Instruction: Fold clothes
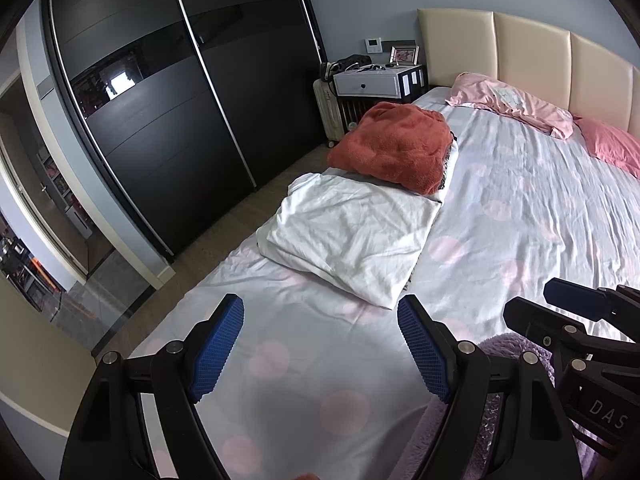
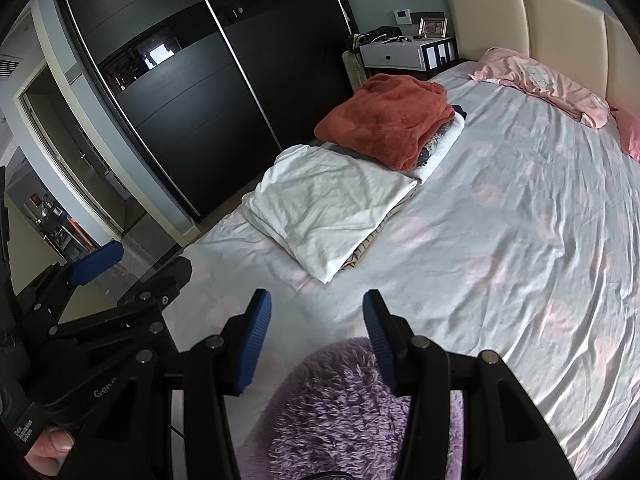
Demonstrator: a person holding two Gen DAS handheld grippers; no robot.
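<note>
Clothes: two folded stacks are seen along the wardrobe-side edge of the bed; a white folded garment lies nearest, with a striped beige layer showing under it.
Second stack: an orange fleece is laid on top of darker folded pieces, touching the far end of the white stack.
Left to fold: a fluffy purple garment lies unfolded at the near edge of the bed, directly under the grippers; it is judged to be the remaining piece.
Progress: most of the folding appears done.
Left gripper: held with jaws spread wide, nothing between the pads, only sheet below.
Right gripper: jaws apart, poised above the purple garment, which is not pinched.
Edges: both stacks sit close to the bed's side edge, above the floor beside the dark wardrobe.
Open room: a broad bare stretch of sheet is left to the right of the stacks, up to the pink pillows.
</note>
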